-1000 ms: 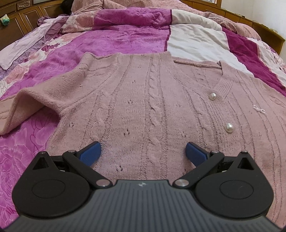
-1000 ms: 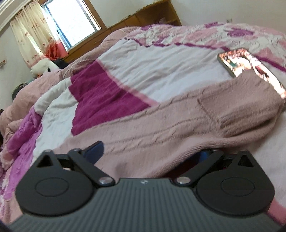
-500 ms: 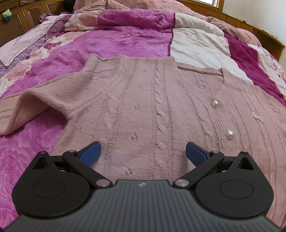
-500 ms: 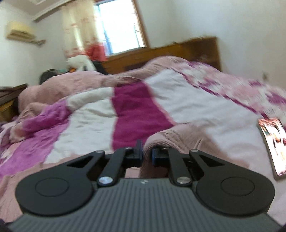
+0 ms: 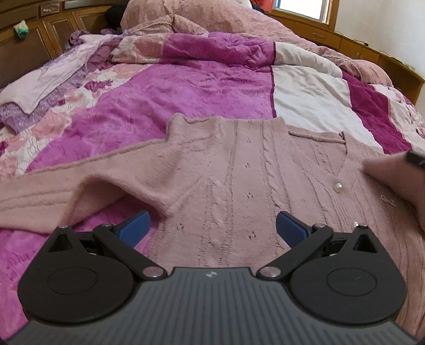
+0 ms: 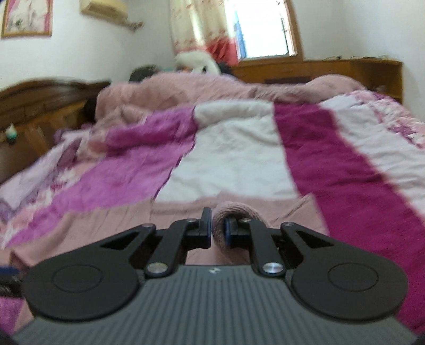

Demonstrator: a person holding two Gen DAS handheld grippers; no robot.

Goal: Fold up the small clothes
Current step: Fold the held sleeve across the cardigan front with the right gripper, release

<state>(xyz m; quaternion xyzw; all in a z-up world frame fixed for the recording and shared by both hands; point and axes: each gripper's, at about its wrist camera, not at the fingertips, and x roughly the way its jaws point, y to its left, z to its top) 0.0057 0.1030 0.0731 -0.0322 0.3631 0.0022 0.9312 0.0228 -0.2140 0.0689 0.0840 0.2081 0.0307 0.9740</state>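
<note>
Pink knit cardigan (image 5: 239, 169): spread flat on the bed's patchwork quilt (image 5: 186, 87); my left claw (image 5: 212, 228), jaws wide and empty, above its lower body; my right claw (image 6: 218, 228) clamped on its bunched sleeve (image 6: 233, 212), lifted over the cardigan's far side.

The sweater (image 5: 239, 172) lies flat on the bed cover (image 5: 164, 87). One sleeve (image 5: 53, 193) reaches out toward nine o'clock. A crumpled blanket (image 5: 212, 24) lies behind it at twelve o'clock, by the window (image 5: 305, 8).
</note>
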